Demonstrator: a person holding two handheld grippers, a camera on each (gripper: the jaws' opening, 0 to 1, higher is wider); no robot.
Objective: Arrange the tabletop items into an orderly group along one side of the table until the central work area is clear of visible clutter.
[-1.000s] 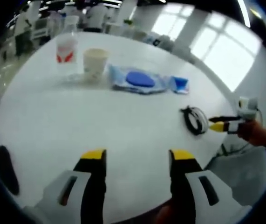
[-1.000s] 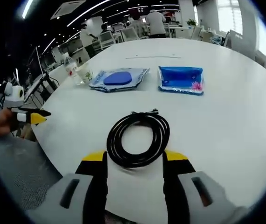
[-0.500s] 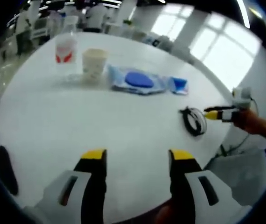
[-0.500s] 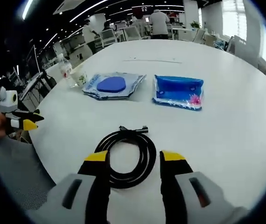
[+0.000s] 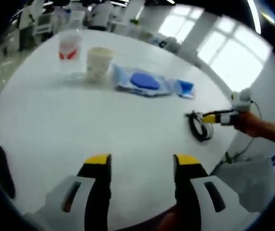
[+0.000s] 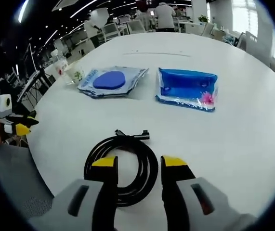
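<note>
A coiled black cable (image 6: 123,166) lies near the table's edge. My right gripper (image 6: 138,163) is open and low over it, with the coil's right-hand strands between the yellow-tipped jaws. In the left gripper view the same cable (image 5: 199,126) lies far right, and the right gripper (image 5: 208,117) reaches over it from a hand. My left gripper (image 5: 142,162) stands open over bare table, with nothing between its jaws. Further back lie a pale wipes pack with a blue disc (image 6: 111,80), a blue pouch (image 6: 188,89), a paper cup (image 5: 98,62) and a clear bottle (image 5: 70,48).
The round white table (image 5: 79,120) has its edge close under both grippers. The left gripper (image 6: 24,126), held in a hand, shows at the left of the right gripper view. Chairs, desks and people stand behind the table. A dark oval mark (image 5: 0,166) sits at the near left.
The right gripper has moved forward and down over the cable, so the coil now lies between its jaws. The left gripper has hardly moved.
</note>
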